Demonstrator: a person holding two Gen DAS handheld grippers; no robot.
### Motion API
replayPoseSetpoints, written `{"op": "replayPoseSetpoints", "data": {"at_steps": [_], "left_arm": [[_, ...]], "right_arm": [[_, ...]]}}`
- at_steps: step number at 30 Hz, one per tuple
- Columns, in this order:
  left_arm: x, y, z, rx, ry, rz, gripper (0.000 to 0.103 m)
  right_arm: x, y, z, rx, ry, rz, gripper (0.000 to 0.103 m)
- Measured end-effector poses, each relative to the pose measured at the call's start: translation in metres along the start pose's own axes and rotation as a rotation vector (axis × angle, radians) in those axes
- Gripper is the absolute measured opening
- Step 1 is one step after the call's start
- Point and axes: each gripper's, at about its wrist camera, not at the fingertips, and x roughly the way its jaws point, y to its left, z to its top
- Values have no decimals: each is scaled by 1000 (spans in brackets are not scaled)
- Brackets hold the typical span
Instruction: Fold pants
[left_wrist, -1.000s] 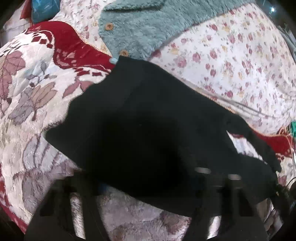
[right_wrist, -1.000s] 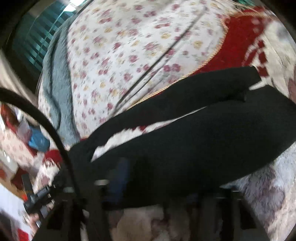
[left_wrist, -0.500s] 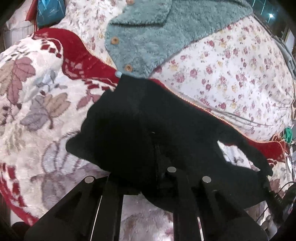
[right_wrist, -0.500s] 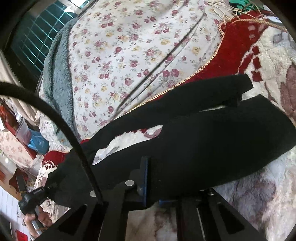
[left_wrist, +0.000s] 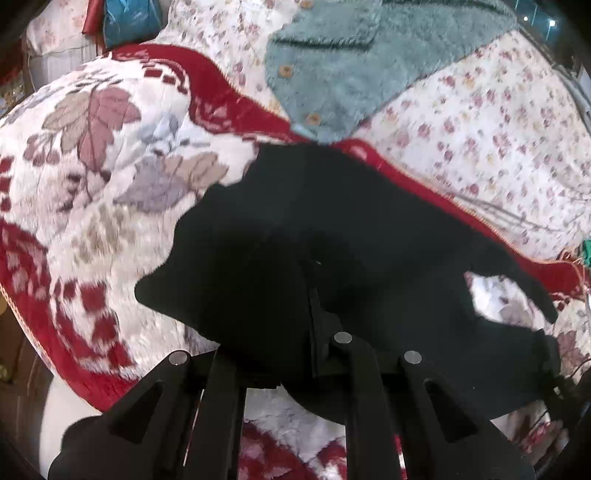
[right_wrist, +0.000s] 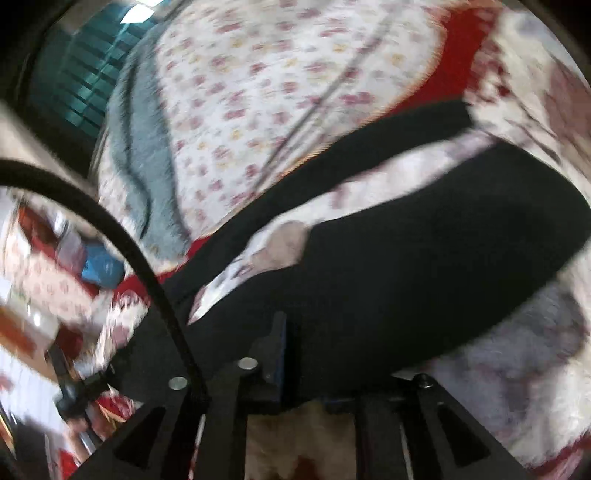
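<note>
The black pants (left_wrist: 332, 229) lie on a plush red and white leaf-pattern blanket (left_wrist: 110, 155). In the left wrist view my left gripper (left_wrist: 295, 354) is shut on the near edge of the pants at the waist end, with cloth bunched over its fingers. In the right wrist view the pants (right_wrist: 424, 266) stretch to the right with one leg (right_wrist: 369, 144) split off behind. My right gripper (right_wrist: 314, 369) is shut on the pants' near edge, which drapes over the fingers.
A floral sheet (left_wrist: 498, 122) and a teal fleece garment with buttons (left_wrist: 351, 55) lie behind the pants. A blue bag (left_wrist: 129, 18) sits at the far left. A black cable (right_wrist: 122, 236) arcs across the right wrist view. A window grille (right_wrist: 77, 74) is behind.
Both grippers have closed on the pants' near edge and pulled it. The pants have shifted and bunched; the right view has swung and blurred.
</note>
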Motion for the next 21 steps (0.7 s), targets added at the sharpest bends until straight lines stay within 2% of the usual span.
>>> {"op": "replayPoseSetpoints", "data": {"at_steps": [1,2,6,7,8,11,14,16,18,19,20,21], "left_arm": [[1,-2,-3,6,-5,13,9],[1,-5,-5,13,-12,23,9],[0,-9,-5,17,-19,40,9],[0,-9,-5,17,-19,40,9],[-1,-9,-5,15,-15,32,9],[-2,-11,-4,24,-17,32,9],[2,-13,-5,29,0,49,11],[1,-13,-6,41,-3,61,14],[-3,-13,-7,56,-2,64,16],[-5,-12,-7,61,-1,61,18],[-8,-11,-7,68,2,64,20],[-9,-10,-7,73,4,68,21]], "right_arm": [[-6,-13,6,61,-19,15,19],[-13,-23,14,105,-43,-9,23],[-36,-52,39,151,-126,-84,23],[-41,-56,45,136,-139,-115,16],[-44,-57,50,118,-143,-128,5],[-59,-41,49,15,-161,-171,4],[-55,-33,41,-60,-128,-330,5],[-45,-43,37,-42,-74,-374,6],[-55,-50,37,-1,-98,-356,11],[-60,-50,39,14,-108,-383,15],[-66,-49,40,26,-123,-427,24],[-71,-46,41,29,-136,-442,25]]}}
